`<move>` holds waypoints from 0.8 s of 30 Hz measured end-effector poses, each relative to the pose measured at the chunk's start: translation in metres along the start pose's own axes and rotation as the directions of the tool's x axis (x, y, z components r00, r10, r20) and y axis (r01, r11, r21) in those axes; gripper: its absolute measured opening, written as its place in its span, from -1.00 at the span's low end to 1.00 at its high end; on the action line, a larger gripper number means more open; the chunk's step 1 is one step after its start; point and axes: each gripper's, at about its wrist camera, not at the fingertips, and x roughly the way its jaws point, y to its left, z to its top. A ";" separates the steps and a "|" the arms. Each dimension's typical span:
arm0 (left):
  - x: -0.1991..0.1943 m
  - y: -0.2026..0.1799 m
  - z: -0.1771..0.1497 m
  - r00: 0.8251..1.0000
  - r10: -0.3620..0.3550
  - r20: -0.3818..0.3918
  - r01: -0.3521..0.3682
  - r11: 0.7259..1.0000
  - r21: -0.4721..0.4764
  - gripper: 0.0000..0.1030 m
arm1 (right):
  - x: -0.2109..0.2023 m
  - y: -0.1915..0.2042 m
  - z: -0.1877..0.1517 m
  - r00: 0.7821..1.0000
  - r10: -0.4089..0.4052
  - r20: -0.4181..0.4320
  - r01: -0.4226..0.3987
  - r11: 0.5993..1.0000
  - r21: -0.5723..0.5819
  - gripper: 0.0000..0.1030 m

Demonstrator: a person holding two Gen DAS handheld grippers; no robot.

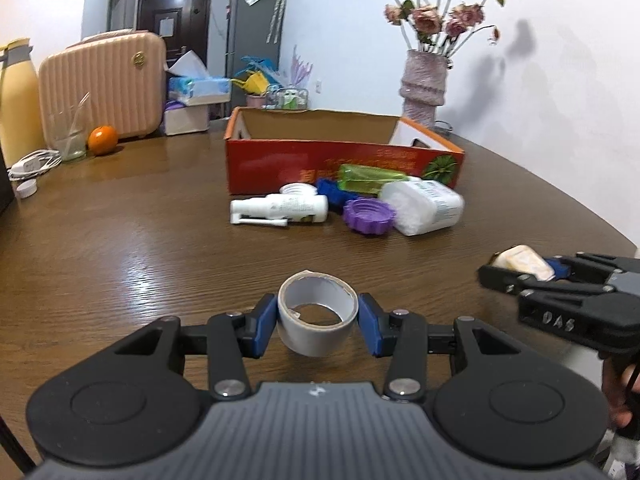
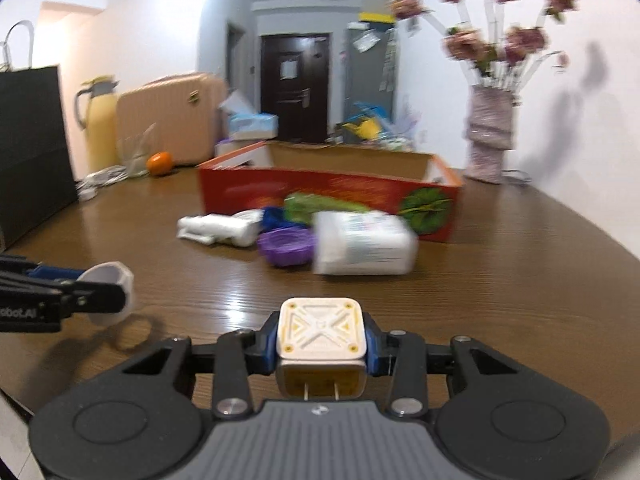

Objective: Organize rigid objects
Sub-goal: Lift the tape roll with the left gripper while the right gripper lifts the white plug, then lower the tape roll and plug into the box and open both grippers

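Plainly, left jaws clamp a tape roll, right jaws a charger plug; blurred box lettering unreadable.

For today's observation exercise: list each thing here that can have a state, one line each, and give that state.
Left gripper: shut on the tape roll.
Right gripper: shut on the plug adapter, prongs toward the camera.
Red box: open-topped, upright.
Spray bottle: lying on its side.
White jar: lying on its side.
Vase: upright, holding flowers.

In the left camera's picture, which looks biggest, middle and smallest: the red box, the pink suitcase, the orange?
1. red box
2. pink suitcase, though it stands farther back, so its true size is unsure
3. orange
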 end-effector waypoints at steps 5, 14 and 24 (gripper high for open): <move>-0.004 -0.019 0.001 0.999 -0.028 0.019 0.028 0.999 0.018 -0.14 | -0.015 -0.023 -0.003 0.999 -0.047 0.016 0.047 0.998 0.042 -0.26; 0.020 -0.012 0.064 0.992 -0.042 0.117 0.035 0.997 0.064 -0.14 | 0.012 -0.038 0.033 0.998 0.005 0.055 -0.006 1.000 0.014 -0.26; 0.171 0.043 0.208 0.999 -0.010 0.042 0.008 0.999 0.040 -0.14 | 0.160 -0.057 0.180 0.993 0.112 0.026 -0.111 0.994 -0.014 -0.26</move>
